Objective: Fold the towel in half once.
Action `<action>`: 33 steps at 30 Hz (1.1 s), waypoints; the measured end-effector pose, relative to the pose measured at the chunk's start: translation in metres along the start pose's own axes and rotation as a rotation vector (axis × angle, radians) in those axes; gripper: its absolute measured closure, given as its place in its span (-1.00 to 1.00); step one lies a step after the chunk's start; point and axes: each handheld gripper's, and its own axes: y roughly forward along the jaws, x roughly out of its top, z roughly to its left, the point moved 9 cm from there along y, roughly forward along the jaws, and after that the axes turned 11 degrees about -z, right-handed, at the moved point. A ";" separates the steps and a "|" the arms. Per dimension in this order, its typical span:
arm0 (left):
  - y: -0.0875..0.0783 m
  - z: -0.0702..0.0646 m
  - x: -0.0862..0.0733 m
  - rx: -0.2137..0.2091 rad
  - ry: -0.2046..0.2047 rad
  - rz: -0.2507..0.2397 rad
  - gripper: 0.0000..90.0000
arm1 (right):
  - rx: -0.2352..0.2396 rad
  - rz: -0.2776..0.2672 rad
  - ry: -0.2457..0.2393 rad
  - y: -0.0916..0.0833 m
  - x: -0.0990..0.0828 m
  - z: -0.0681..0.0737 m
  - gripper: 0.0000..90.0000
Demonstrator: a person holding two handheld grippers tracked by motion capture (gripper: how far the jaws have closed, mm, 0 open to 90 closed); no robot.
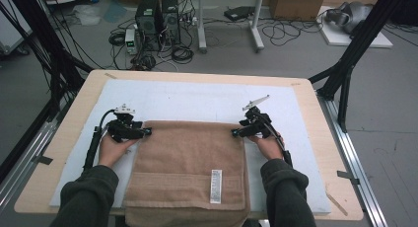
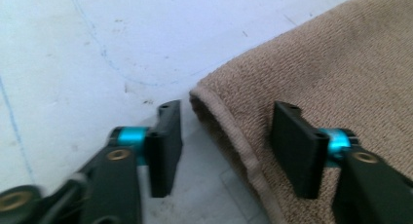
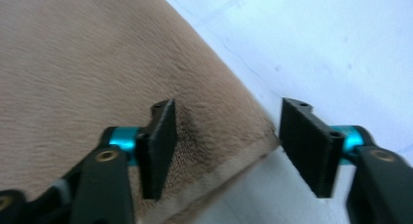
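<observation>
A tan terry-cloth towel lies at lower centre of the high view. The left gripper and right gripper, 2 in all, gape apart, each straddling a far towel corner without pinching it.

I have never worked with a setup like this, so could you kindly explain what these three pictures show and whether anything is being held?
No robot arm is involved: a person holds a hand tool with two-jaw tongs in each hand. The high view looks down from above the person's side of the table, so the forearms come in from the bottom. There the left tongs and the right tongs sit at the two far corners of a tan towel, which lies on a white mat and hangs over the near edge. The other two pictures come from cameras riding on the tools, looking along their black jaws. In the left gripper view the left tongs straddle the towel's hemmed corner; in the right gripper view the right tongs straddle the other corner. Both stand open around the cloth, so nothing is gripped yet.
</observation>
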 end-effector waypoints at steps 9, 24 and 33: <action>0.002 -0.007 0.021 0.016 -0.008 -0.049 0.87 | 0.010 -0.017 -0.122 -0.003 0.014 0.006 0.78; -0.016 0.015 0.149 0.151 0.048 -0.205 0.40 | -0.165 -0.204 -0.101 -0.061 0.137 -0.041 0.19; -0.035 0.019 0.093 0.083 0.002 -0.176 0.11 | -0.093 -0.108 -0.074 -0.049 0.083 -0.018 -0.07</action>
